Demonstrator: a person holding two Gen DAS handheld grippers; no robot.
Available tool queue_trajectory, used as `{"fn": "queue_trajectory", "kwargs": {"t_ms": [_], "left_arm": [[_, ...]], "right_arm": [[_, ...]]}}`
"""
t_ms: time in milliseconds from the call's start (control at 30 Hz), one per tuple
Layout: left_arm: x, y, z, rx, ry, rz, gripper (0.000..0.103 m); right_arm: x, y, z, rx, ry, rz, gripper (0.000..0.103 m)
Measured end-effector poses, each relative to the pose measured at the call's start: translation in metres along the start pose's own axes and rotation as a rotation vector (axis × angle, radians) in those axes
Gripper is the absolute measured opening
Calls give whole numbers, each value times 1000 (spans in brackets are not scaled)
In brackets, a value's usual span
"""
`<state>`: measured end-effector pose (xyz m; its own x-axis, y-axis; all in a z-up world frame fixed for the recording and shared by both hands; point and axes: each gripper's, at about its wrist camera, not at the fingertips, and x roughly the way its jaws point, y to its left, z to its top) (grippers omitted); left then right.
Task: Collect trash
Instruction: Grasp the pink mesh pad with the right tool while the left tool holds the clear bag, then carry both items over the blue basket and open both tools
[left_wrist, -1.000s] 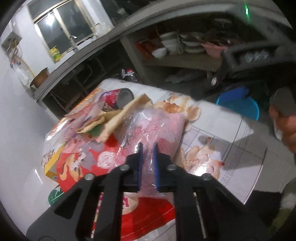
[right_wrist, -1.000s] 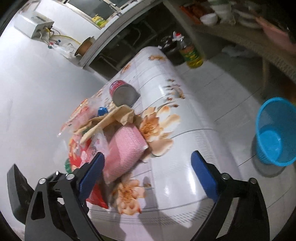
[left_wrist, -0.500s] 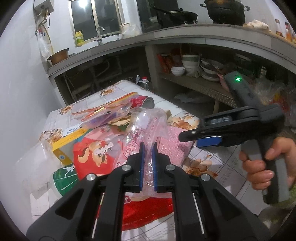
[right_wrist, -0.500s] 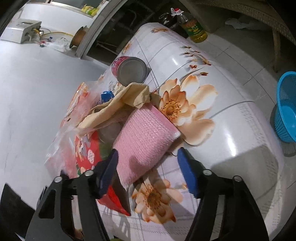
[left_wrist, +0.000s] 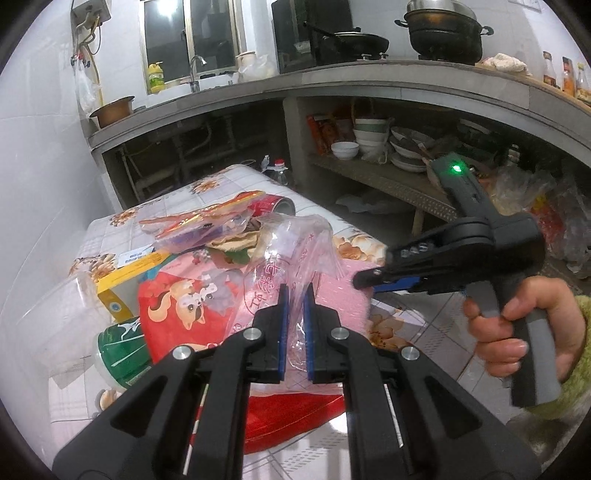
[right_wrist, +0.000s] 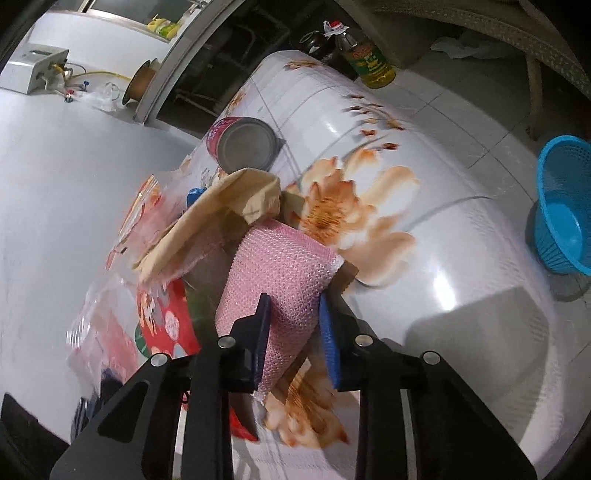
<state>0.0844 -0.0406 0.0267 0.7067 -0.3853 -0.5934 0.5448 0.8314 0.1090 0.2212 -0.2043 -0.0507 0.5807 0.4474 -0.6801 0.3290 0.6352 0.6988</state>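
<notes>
A floral table (right_wrist: 424, 206) carries a heap of litter at its left side. The left gripper (left_wrist: 294, 295) pinches a clear printed plastic bag (left_wrist: 291, 254), lifting its mouth. The right gripper (right_wrist: 293, 314), jaws just narrowing, straddles a pink bubble-wrap pouch (right_wrist: 280, 266) to grab it.

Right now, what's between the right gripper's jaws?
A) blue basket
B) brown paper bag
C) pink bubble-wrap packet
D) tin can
C: in the right wrist view the right gripper has just been closing around the pink bubble-wrap packet, which sits between its blue pads; the tin can, brown paper bag and blue basket lie clear of it.
</notes>
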Motion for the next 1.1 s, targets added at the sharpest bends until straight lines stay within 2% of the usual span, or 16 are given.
{"fn": "queue_trajectory", "kwargs": {"t_ms": [233,367,567,700,800,933,967,1100], "left_arm": [[1,-16,1,38,6,-45,6],[7,-39,-1,81,34,-99,6],[37,-86,-14,175,155,-161,6],[48,-97,-23,211,187,-144,6],[50,-99,-25,209,197,-142,6],[53,-98,-23,212,204,-133,6],[53,-97,-22,213,204,-132,6],[51,-97,-20,217,198,-132,6]], "right_arm": [[-43,-35,-21,45,28,11,26],[-64,-55,-31,84,22,23,26],[-77,-77,-36,136,8,73,27],[-76,-79,-36,137,15,117,30],[-71,-79,-37,131,22,132,37],[-64,-78,-39,123,25,146,38],[-63,-77,-39,116,15,147,38],[-64,-81,-37,121,-8,162,27]]}}
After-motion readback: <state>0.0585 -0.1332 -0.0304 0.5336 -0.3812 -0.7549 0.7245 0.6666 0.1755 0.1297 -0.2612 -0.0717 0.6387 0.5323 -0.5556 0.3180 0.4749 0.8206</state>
